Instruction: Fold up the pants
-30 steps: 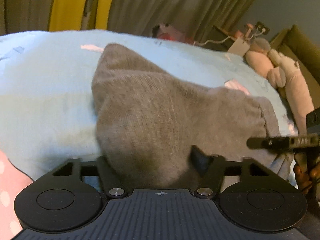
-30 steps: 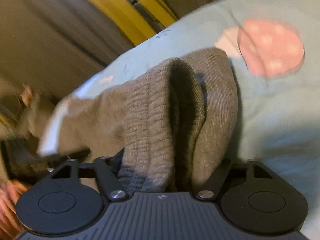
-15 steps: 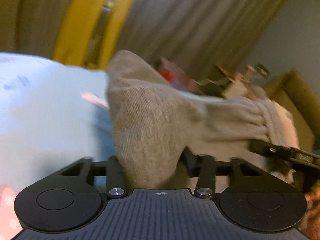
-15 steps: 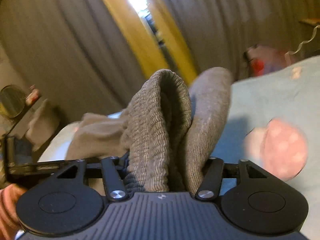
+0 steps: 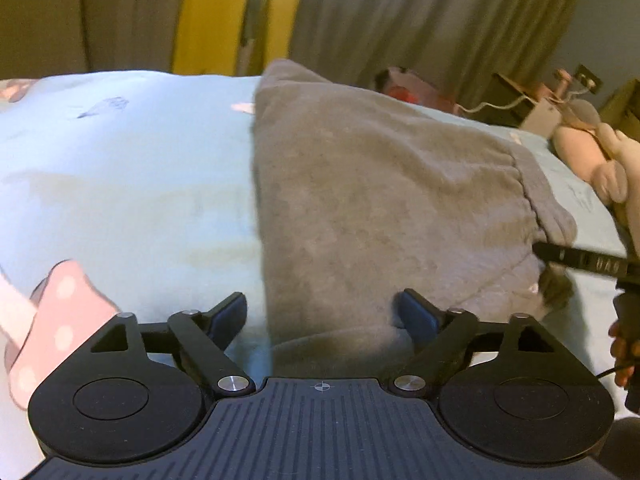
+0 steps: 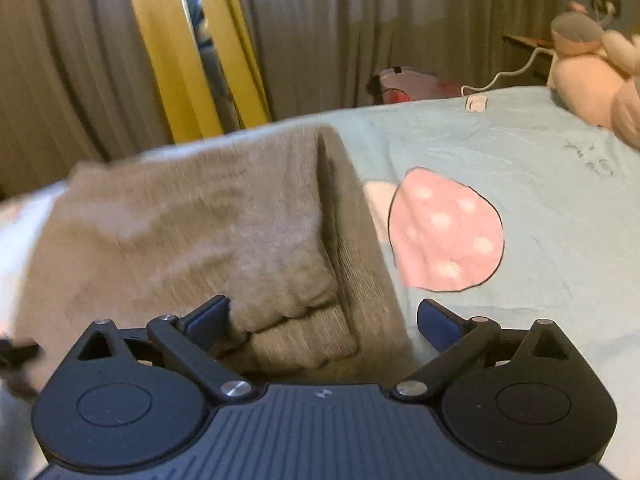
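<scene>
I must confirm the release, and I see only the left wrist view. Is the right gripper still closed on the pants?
Observer: No. The right gripper is opening; its pads stand clear of the pants, though the cloth lies between them.
Operator: Which part of the pants is there?
Observer: The ribbed waistband, doubled over, lies between the fingers.
Operator: Is anything on the bed beside that end?
Observer: Only a pink dotted print on the blue sheet, to the right of the pants.
</scene>
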The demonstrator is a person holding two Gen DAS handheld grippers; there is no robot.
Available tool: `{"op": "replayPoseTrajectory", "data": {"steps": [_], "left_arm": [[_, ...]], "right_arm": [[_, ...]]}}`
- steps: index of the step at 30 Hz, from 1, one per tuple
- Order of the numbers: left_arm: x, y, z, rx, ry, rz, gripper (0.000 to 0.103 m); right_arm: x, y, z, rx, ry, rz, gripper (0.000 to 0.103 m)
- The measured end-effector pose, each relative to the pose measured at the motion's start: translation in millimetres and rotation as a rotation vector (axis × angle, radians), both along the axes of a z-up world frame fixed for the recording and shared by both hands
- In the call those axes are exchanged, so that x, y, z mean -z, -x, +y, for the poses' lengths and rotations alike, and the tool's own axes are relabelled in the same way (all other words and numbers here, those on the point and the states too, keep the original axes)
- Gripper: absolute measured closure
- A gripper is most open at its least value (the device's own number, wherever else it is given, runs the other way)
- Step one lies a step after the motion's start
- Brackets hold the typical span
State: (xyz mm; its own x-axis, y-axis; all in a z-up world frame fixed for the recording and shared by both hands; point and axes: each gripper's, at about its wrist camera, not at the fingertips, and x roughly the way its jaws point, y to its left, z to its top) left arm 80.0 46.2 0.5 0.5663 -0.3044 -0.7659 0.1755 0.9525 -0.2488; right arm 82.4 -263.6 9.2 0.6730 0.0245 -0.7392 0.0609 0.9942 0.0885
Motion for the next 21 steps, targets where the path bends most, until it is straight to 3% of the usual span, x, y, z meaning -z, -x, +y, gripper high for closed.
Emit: {"op": "replayPoseTrajectory", "data": {"steps": [5,8,13,15,17,21], "left_arm": [[-6,10,5,-0.076,-0.021,0.023,0.009],[-10,28,7,-0.055,-0.077,0.040,0.007],[1,57,-5,-0.043,-0.159,0.209,0.007],[-1,72,-16,-0.035,-0.220,0.198,0.007],[-7,85,-22,-0.041,-0.207,0.184,0.004],[-4,108,-23,-0.093,-0.083,0.212,0.002]], "right_arm": [[-17,9,11,-0.014,0.099,-0.001,0.004],[-19,28,9,-0.027,0.142,-0.007,0.004],[8,82,11,-0.118,0.062,0.143,0.004],[13,108,15,-0.123,0.063,0.143,0.004],[14,127,20,-0.094,0.079,0.137,0.004],[6,144,36,0.018,0.126,0.125,0.004]]}}
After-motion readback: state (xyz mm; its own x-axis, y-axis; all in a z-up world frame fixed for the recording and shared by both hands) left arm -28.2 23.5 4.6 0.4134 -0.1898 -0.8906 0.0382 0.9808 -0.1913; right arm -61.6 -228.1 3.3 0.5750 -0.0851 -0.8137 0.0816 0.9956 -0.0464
